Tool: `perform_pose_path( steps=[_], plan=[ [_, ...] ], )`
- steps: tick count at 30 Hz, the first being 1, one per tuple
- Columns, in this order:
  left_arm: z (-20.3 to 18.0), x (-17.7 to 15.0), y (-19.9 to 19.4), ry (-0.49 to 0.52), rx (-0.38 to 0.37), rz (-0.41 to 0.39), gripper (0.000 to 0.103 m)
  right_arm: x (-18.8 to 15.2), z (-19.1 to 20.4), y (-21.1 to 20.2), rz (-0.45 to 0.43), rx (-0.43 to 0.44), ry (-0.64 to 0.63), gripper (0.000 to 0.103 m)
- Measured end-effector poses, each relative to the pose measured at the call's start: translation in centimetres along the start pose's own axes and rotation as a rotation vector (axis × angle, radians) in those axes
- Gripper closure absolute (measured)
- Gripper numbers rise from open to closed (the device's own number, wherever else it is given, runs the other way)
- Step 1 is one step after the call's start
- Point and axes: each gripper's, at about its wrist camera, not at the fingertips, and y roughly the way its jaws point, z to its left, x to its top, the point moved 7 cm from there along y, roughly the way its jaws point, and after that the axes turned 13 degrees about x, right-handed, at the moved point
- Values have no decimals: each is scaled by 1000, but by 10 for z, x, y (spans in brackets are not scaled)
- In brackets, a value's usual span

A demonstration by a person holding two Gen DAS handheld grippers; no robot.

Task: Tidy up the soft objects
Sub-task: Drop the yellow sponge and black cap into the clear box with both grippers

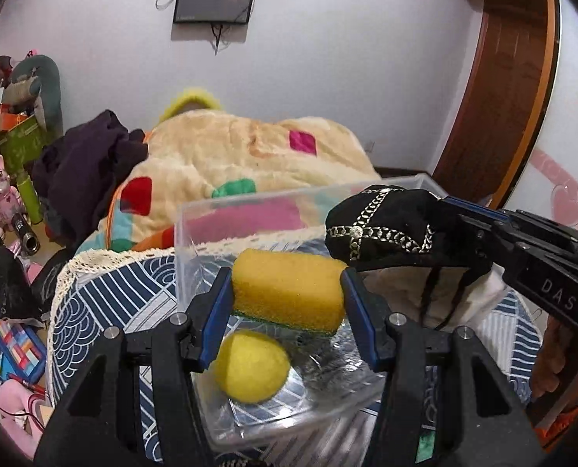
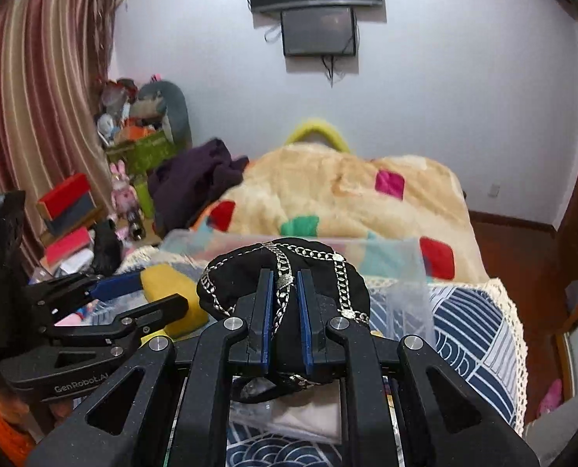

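My left gripper (image 1: 287, 292) is shut on a yellow sponge (image 1: 289, 290) with a green scrub side and holds it above a clear plastic bin (image 1: 195, 241). A yellow ball (image 1: 252, 366) lies in the bin's bottom. My right gripper (image 2: 283, 303) is shut on a black cloth cap with a silver chain pattern (image 2: 242, 272). In the left wrist view the cap (image 1: 382, 225) hangs over the bin's right rim, with the right gripper (image 1: 450, 214) behind it. In the right wrist view the sponge (image 2: 172, 292) and left gripper (image 2: 141, 292) sit at the left.
The bin rests on a blue and white patterned cloth with a lace edge (image 1: 106, 295). Behind it lie a cream blanket with coloured patches (image 1: 250, 148) and dark purple clothing (image 1: 82, 163). Clutter and toys (image 1: 4, 202) fill the left side. A wooden door (image 1: 503, 78) stands at right.
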Motion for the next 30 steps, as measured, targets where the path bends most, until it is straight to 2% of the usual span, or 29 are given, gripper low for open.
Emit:
perform_pose_path(
  steps=[4, 11, 17, 22, 25, 27, 29, 30],
  plan=[
    [-5, -4, 13, 18, 5, 21, 48, -5, -4, 8, 43, -16, -3, 92],
    [-15, -9, 12, 78, 35, 15, 45, -12, -10, 12, 99, -35, -13, 90],
    [-16, -9, -4, 66, 10, 6, 42, -9, -9, 1, 98, -5, -2, 81],
    [-14, -6, -28, 64, 3, -31, 35, -2, 0, -17, 59, -11, -34, 64],
    [-12, -4, -45, 47, -6, -57, 28, 1, 7, -34, 21, -2, -46, 63],
    [-9, -4, -59, 37, -15, -75, 27, 2, 13, -44, 2, 8, -49, 62],
    [-6, -3, -70, 28, -20, -91, 23, 1, 18, -53, -20, 20, -49, 54],
    [-3, -3, -78, 18, -18, -105, 21, -1, 20, -57, -33, 25, -44, 44]
  ],
)
